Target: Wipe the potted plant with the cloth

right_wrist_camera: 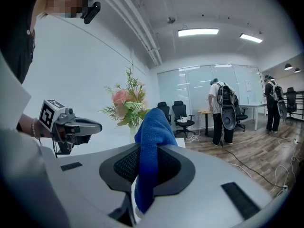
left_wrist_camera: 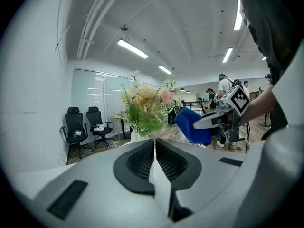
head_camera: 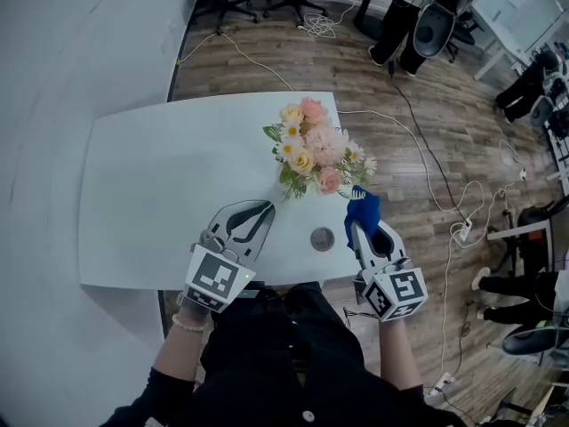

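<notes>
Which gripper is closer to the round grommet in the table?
Right. The right gripper, holding the blue cloth, is just right of the grommet; the left gripper, shut empty, sits farther to its left.

No writing, label or number can be read anywhere.

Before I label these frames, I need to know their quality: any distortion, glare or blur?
Head view: fisheye bows the table edges; even light, plant sharp. Left gripper view: dark round vignette, bright ceiling lights, no washout. Right gripper view: same vignette, cloth crisp.
</notes>
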Demonstrator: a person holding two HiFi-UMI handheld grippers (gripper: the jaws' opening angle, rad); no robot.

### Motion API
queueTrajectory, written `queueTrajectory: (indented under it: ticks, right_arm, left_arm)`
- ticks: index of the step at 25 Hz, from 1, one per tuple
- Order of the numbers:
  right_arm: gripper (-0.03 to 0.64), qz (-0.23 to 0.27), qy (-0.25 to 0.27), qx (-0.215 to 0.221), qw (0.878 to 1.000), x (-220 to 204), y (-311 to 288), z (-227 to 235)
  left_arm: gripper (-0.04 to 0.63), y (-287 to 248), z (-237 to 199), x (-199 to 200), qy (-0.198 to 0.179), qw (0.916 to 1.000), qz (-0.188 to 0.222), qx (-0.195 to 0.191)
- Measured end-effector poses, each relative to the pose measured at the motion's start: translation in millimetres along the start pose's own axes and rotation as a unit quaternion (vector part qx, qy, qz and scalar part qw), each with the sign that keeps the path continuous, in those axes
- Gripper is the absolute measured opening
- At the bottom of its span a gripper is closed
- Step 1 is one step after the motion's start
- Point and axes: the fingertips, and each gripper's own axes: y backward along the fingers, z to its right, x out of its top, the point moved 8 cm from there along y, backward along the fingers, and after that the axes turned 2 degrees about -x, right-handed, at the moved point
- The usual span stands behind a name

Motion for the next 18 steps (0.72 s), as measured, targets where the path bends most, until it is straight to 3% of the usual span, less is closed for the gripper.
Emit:
queueTrajectory:
  ticks: [18]
  right_arm:
    - [0.078, 0.000, 0.000, -0.003, 1.000, -2.0, -5.9, -4.2]
  left_arm:
    - [0.023, -3.0, -0.1, -7.9, 0.008, 0.9999, 0.002, -0.007]
